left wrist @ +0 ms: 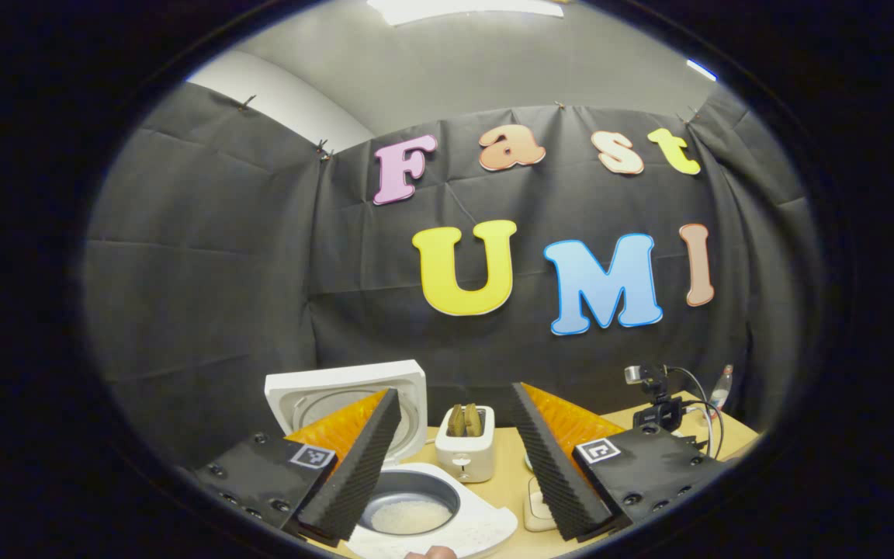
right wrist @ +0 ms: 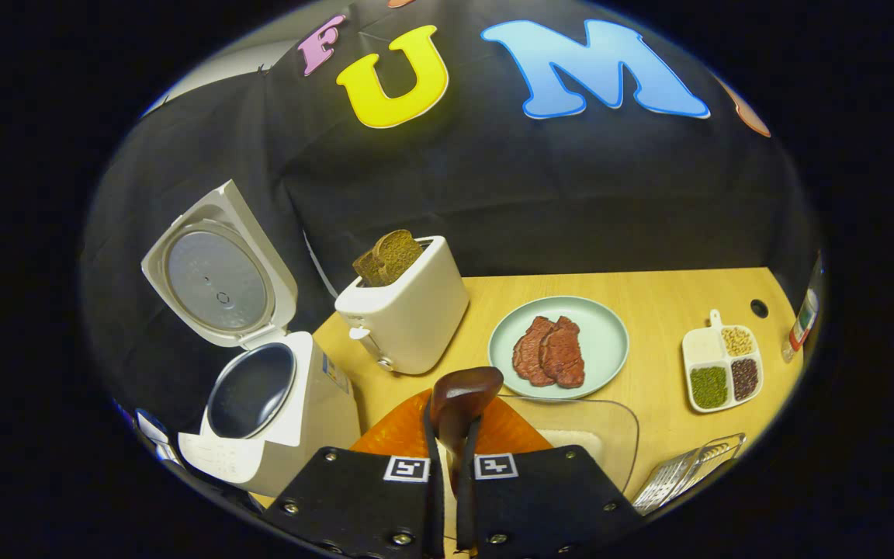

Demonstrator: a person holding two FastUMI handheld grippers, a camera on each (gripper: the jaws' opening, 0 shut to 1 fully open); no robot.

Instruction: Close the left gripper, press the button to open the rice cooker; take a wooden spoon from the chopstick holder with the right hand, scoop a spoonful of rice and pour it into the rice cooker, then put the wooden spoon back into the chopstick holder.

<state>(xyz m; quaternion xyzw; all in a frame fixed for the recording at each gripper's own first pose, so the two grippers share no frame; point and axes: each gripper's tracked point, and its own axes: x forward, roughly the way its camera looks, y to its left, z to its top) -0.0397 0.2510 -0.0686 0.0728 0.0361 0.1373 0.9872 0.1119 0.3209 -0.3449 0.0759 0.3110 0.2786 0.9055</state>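
The white rice cooker (right wrist: 292,419) stands open at the table's left end with its lid (right wrist: 218,279) tipped up and back. In the left gripper view its inner pot (left wrist: 408,508) holds a layer of white rice. My left gripper (left wrist: 455,390) hangs open just above and in front of the cooker, with nothing between its fingers. My right gripper (right wrist: 452,435) is shut on the handle of a dark wooden spoon (right wrist: 462,392), whose bowl sticks out ahead of the fingertips. Whether the spoon carries rice is hidden. The right gripper is right of the cooker, above the table.
A white toaster (right wrist: 408,310) with dark bread stands beside the cooker. Beyond it sit a pale green plate (right wrist: 606,341) with meat slices, a divided tray (right wrist: 703,345) of grains and a small bottle (right wrist: 802,320). A clear container (right wrist: 602,435) and a metal wire rack (right wrist: 687,470) lie nearer.
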